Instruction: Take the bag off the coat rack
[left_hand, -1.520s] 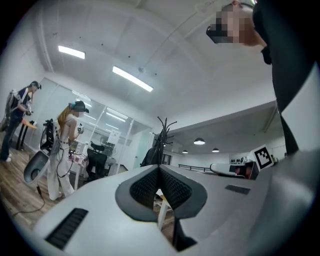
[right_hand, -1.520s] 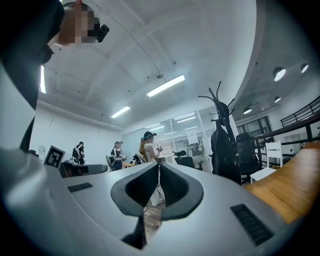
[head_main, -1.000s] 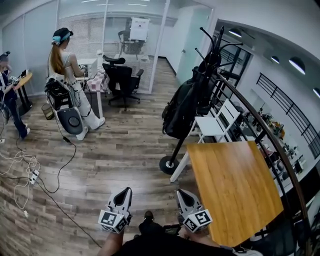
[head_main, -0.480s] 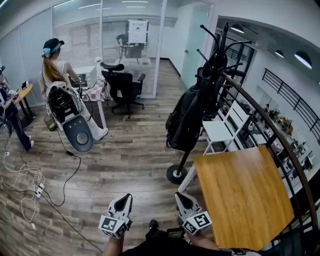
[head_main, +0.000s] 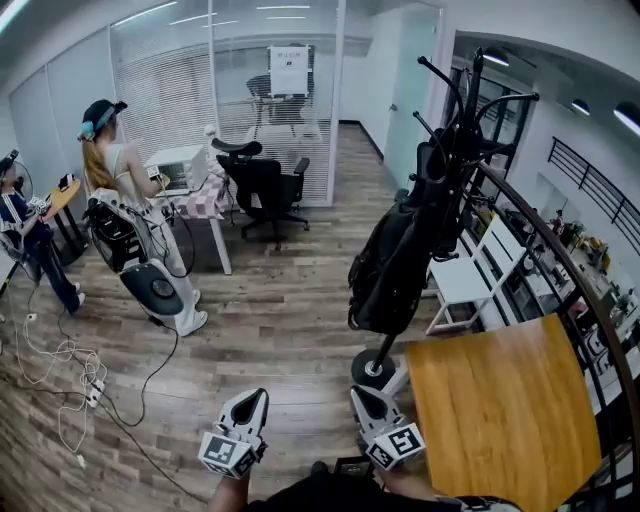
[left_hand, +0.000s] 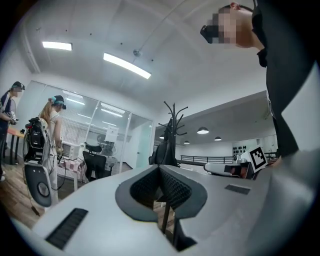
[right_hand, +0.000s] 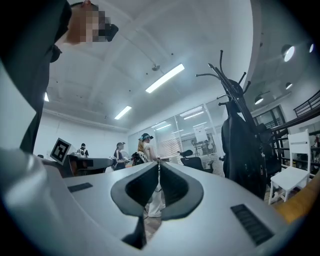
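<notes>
A black backpack (head_main: 392, 265) hangs on a black coat rack (head_main: 455, 130) whose round base (head_main: 372, 369) stands on the wood floor, right of centre in the head view. The right gripper view shows the bag (right_hand: 241, 150) on the rack (right_hand: 231, 87) at the right; in the left gripper view the rack (left_hand: 172, 117) rises beyond the jaws. Both grippers sit low in the head view, well short of the rack. My left gripper (head_main: 250, 399) is shut and holds nothing. My right gripper (head_main: 362, 393) is shut and empty too, nearer the rack's base.
A wooden table (head_main: 500, 410) stands at the right, a white chair (head_main: 470, 275) behind the rack, and a curved railing (head_main: 560, 270) beyond. A person with a backpack rig (head_main: 130, 240) stands at a desk at the left. Cables (head_main: 70, 370) lie on the floor. Black office chairs (head_main: 265, 185) stand at the back.
The view has moved forward and swung right: the rack and bag sit closer and larger, the table slid lower right. Both grippers stay shut, low in the picture.
</notes>
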